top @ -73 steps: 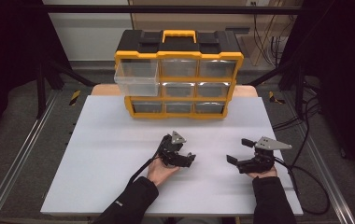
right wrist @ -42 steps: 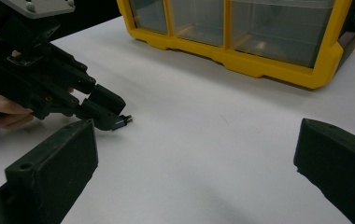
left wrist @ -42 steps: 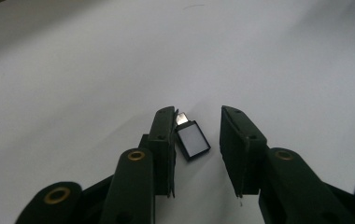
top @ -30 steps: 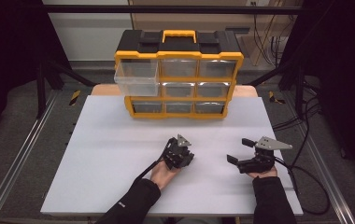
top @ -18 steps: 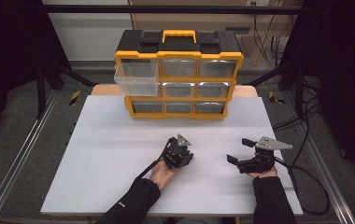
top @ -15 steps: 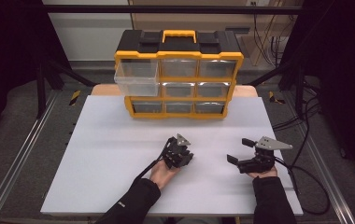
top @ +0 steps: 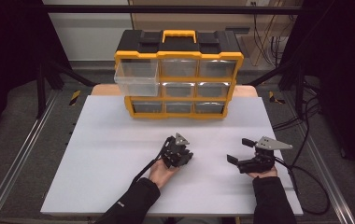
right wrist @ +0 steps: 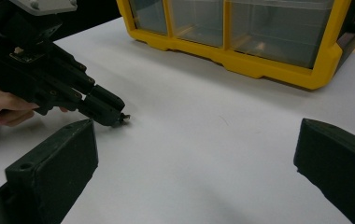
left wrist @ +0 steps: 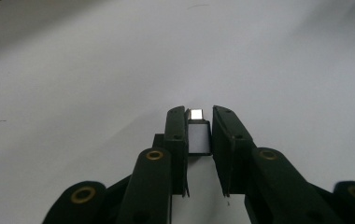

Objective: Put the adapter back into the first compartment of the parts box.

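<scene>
A person sits at a big white table (top: 119,140) and holds a black two-jaw gripper in each hand. The left gripper (top: 181,156) is near the middle of the table, tipped down so its jaws point at the white top. Its jaws are pressed together on a small flat plug with a black body and a shiny silver tip (left wrist: 198,133). In the left gripper view the little plug sits right between the two black jaws, and the silver tip pokes out past them, just over the table. In the right gripper view the left gripper's tip (right wrist: 115,117) is touching or almost touching the table; I cannot tell which. The right gripper (top: 238,151) is off to the right side, well apart from the left one. Its jaws are wide apart and hold nothing. At the far side of the table stands a yellow and black plastic box with rows of small clear drawers (top: 180,74). One clear drawer at the top left (top: 137,79) is pulled out and sticks out past the box.
</scene>
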`<state>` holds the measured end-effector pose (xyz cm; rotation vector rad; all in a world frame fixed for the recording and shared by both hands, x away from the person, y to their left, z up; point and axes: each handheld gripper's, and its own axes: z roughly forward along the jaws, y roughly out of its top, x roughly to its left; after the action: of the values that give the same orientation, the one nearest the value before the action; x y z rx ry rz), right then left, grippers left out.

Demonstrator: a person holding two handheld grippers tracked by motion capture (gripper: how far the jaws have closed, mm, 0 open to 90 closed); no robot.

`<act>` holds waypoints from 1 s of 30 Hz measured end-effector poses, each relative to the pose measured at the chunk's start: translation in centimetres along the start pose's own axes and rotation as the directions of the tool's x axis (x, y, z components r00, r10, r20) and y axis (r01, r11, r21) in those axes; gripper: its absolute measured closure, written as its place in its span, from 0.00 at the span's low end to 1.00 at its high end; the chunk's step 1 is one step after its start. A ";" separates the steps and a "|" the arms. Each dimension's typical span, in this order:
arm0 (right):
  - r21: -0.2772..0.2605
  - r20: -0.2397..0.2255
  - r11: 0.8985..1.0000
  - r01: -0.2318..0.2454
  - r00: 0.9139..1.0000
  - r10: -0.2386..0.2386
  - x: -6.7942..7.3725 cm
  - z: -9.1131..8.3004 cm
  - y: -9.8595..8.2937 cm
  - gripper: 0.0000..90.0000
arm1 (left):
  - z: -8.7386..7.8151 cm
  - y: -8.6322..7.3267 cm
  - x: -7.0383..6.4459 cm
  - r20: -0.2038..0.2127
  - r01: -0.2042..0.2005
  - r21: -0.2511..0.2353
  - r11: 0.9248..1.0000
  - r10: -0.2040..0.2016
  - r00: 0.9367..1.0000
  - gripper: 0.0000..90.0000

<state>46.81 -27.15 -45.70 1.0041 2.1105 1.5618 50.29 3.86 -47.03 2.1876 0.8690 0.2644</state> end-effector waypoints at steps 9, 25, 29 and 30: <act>0.000 0.001 1.000 0.001 1.000 -0.001 0.0 0.0 0.0 0.00 | -1.0 0.1 0.1 0.010 -0.022 -0.014 1.000 0.022 1.000 0.84; 0.000 0.000 1.000 0.001 1.000 -0.001 0.0 0.0 0.0 0.00 | -2.4 0.1 0.3 0.016 -0.045 -0.028 0.999 0.046 0.999 0.84; -0.001 0.000 1.000 0.001 1.000 -0.001 0.0 0.0 0.0 0.00 | -2.9 0.1 0.4 0.015 -0.043 -0.033 0.999 0.043 0.999 0.84; -0.001 0.000 1.000 0.001 1.000 -0.001 0.0 0.0 0.0 0.00 | -3.0 0.2 0.4 0.016 -0.041 -0.034 0.999 0.041 0.999 0.84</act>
<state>46.80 -27.16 -45.67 1.0028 2.1095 1.5620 49.40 5.81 -44.86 2.1748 0.8056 0.2783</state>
